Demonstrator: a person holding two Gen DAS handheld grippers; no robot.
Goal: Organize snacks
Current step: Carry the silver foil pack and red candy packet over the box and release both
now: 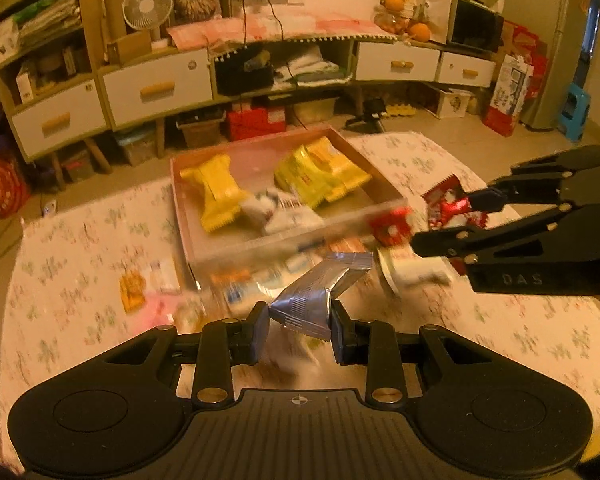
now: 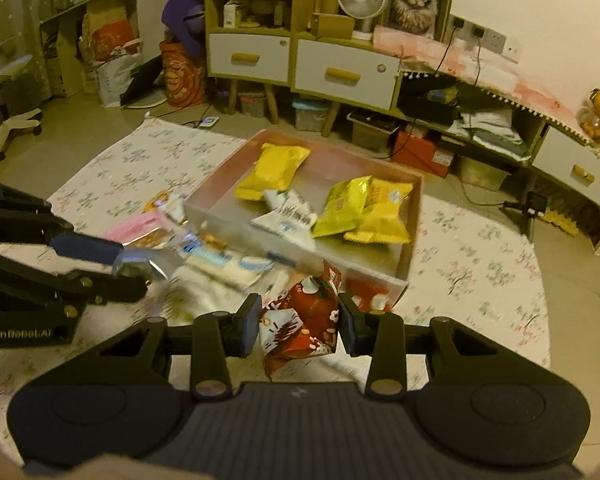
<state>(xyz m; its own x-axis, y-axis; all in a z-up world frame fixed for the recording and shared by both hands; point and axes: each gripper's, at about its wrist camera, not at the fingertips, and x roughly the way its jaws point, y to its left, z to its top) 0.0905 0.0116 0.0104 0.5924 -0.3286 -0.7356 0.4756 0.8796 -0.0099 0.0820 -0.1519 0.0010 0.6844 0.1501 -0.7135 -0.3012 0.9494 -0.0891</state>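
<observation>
Near the front edge of the surface (image 1: 80,240), my left fingers (image 1: 300,326) pinch a silver packet (image 1: 320,292) and my right fingers (image 2: 299,326) pinch a red packet (image 2: 300,320). Both packets are just short of the box (image 2: 414,216). They are slippery and only held by their sides, so I think one could slide out or bump the box wall and fall.

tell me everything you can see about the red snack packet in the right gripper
The red snack packet is a glossy, crinkled wrapper with white cartoon print and a dark patch, serrated at its end. It is pinched between the right gripper jaws, tilted, held above the floral tablecloth just before the tray's near corner. Nothing else visibly touches it.
</observation>
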